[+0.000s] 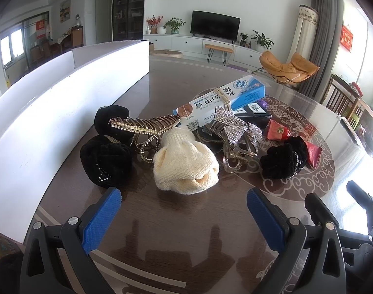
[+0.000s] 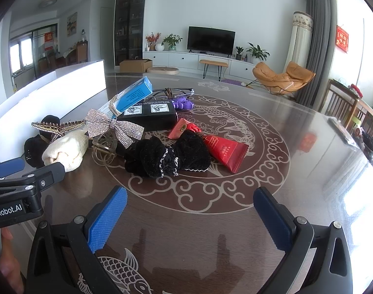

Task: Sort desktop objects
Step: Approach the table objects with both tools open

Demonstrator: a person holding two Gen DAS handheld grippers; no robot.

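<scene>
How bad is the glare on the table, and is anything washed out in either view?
Left wrist view: the white bin wall is blown out, and glare whitens the table at right. Right wrist view: the same wall is overexposed and window glare bleaches the table's right edge. The pile stays readable in both.

Glossy table (image 2: pixel 296 147), cream knitted cloth (image 1: pixel 186 164), fuzzy black scrunchie (image 2: pixel 166 156), shiny red foil sachet (image 2: pixel 225 152).
</scene>
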